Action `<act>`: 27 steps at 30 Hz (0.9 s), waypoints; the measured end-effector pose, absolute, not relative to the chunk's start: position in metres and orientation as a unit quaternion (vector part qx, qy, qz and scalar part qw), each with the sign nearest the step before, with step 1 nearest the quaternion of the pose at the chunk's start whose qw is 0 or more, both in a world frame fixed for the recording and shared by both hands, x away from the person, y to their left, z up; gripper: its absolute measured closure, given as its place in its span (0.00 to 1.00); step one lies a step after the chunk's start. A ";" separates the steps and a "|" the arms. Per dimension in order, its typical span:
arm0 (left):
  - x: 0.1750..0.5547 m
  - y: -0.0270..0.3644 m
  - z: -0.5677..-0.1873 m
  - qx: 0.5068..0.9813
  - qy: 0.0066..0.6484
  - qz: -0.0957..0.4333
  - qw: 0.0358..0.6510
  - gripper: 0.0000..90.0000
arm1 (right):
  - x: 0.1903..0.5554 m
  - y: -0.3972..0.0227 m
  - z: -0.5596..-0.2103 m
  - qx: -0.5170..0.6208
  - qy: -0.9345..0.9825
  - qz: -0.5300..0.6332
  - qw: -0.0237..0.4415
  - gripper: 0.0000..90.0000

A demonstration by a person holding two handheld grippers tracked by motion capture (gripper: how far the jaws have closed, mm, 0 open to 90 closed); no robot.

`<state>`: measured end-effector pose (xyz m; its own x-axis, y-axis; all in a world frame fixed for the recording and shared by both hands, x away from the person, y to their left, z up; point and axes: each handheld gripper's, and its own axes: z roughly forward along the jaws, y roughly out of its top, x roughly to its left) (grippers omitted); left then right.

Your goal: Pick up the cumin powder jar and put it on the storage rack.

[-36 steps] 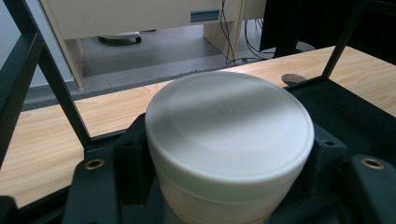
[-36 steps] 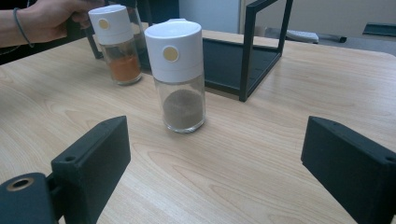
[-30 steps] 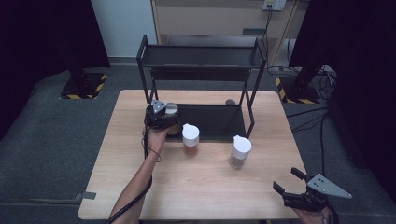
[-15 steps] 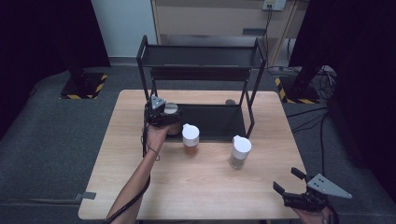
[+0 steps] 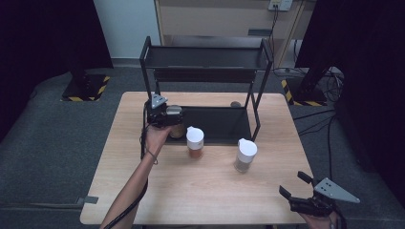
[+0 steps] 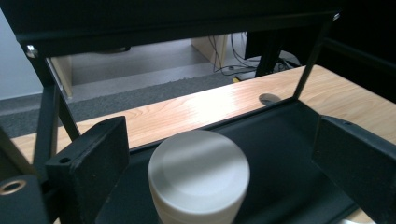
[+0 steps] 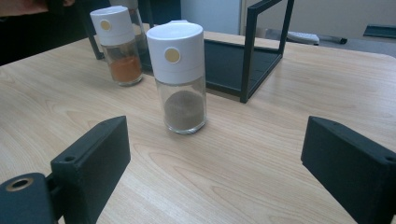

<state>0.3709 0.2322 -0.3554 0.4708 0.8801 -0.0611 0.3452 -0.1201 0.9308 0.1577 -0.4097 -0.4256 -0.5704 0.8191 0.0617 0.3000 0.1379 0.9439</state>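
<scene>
Jar (image 6: 198, 179) now sits on the rack's bottom shelf (image 6: 289, 186); left gripper (image 5: 173, 116) just spread open, so that one's placed.

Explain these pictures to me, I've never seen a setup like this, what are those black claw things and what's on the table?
A person sits at a wooden table with a hand-held two-jaw gripper in each hand. One camera looks down from above; one more rides on each gripper and looks out between its black jaws.

The left gripper has just been opening. Its jaws stand apart on either side of a white-capped jar on the bottom tray of the black shelf rack, and no longer press on it.

The right gripper waits open and holds nothing. Two more jars stand on the table: one with orange powder, one with grey-brown powder.
</scene>
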 end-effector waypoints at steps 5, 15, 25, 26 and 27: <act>0.361 0.240 -0.343 0.704 0.425 0.265 0.504 0.03 | 0.157 -0.409 -0.425 0.393 0.713 0.526 0.248 0.09; 0.338 0.255 -0.326 0.710 0.393 0.255 0.525 0.03 | 0.157 -0.409 -0.425 0.395 0.712 0.525 0.248 0.09; 0.311 0.264 -0.320 0.725 0.357 0.256 0.531 0.03 | 0.157 -0.408 -0.425 0.396 0.712 0.524 0.248 0.08; 0.309 0.265 -0.319 0.725 0.356 0.256 0.532 0.03 | 0.158 -0.409 -0.425 0.396 0.712 0.526 0.246 0.08; 0.306 0.268 -0.320 0.723 0.355 0.253 0.536 0.03 | 0.158 -0.409 -0.425 0.396 0.712 0.526 0.245 0.08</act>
<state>0.3061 0.2676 -0.3199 0.6204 0.7842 -0.0141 0.2417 -0.1739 0.9546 0.1579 -0.4094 -0.4252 -0.5662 0.8215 0.0679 0.3057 0.1327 0.9428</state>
